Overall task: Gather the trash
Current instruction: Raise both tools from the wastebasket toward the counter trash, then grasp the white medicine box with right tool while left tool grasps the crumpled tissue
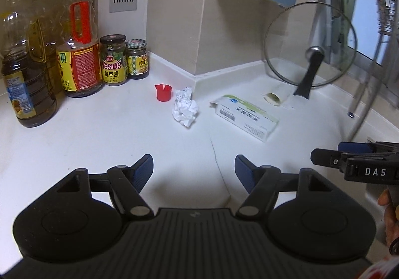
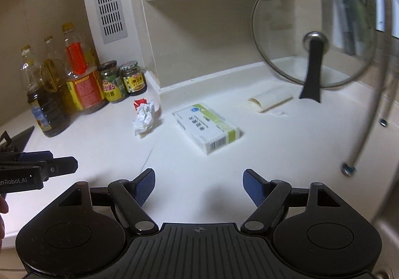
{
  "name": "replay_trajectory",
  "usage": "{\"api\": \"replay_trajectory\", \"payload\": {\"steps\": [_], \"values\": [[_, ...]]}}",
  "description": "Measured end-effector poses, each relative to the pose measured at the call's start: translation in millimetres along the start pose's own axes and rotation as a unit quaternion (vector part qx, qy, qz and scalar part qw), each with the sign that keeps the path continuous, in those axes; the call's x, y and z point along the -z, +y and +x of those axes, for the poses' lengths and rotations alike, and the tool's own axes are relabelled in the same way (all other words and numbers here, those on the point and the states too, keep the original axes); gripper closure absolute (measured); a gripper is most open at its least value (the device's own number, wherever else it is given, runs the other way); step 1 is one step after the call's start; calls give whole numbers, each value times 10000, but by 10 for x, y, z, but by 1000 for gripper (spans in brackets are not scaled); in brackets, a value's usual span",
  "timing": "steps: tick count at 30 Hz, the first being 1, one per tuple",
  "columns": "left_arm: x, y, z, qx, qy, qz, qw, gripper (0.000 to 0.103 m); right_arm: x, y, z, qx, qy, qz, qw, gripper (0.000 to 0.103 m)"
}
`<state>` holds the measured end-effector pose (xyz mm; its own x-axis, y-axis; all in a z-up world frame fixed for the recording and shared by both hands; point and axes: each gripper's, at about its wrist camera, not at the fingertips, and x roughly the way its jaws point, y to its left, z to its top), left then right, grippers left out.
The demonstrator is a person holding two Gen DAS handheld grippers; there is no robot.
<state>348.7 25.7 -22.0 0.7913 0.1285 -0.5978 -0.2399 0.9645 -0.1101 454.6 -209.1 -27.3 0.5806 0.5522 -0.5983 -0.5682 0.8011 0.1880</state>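
both grippers stand with their jaws spread and nothing is between them. left gripper (image 1: 194,170) hangs over the white counter (image 1: 99,134), and its blue pads (image 1: 143,170) touch no thing. in the left wrist view the crumpled white paper (image 1: 185,109) lies at about 12 o'clock from this gripper, well apart from it, near the inner corner of the wall. a small red cup (image 1: 163,93) stands just beside the paper, at about 10 o'clock from it. the white and green carton (image 1: 245,116) lies flat at 3 o'clock from the paper, with one end flap open.

right gripper (image 2: 199,188) is also over the counter, and the same carton is at about 12 o'clock from it, well apart. a pale rolled piece (image 2: 269,101) lies on the counter at 1 o'clock from the carton, near the glass lid (image 2: 286,37) that leans against the wall with its black handle down. oil bottles (image 1: 79,37) and two jars (image 1: 113,60) stand in a row at 10 o'clock, close to the wall. each gripper shows at the edge of the other's view, side by side.
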Motion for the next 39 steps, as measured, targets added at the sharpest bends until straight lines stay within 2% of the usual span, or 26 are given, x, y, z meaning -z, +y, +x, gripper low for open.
{"api": "replay_trajectory", "payload": {"steps": [14, 21, 29, 33, 39], "values": [[-355, -75, 634, -210, 178, -84, 9996, 34, -405, -401, 679, -242, 33, -77, 9997, 24], [-470, -69, 937, -255, 268, -108, 9993, 34, -586, -461, 1033, -534, 18, -467, 9975, 23], [-591, -12, 1233, -325, 325, -190, 9988, 34, -685, -411, 1454, -1043, 296, -1137, 9876, 23], [-611, -10, 1337, -337, 384, -172, 9985, 34, -691, -386, 1644, -1099, 489, -1373, 9832, 16], [-614, 20, 1442, -349, 441, -243, 9981, 34, -703, -417, 1904, -965, 679, -1429, 9827, 15]]}}
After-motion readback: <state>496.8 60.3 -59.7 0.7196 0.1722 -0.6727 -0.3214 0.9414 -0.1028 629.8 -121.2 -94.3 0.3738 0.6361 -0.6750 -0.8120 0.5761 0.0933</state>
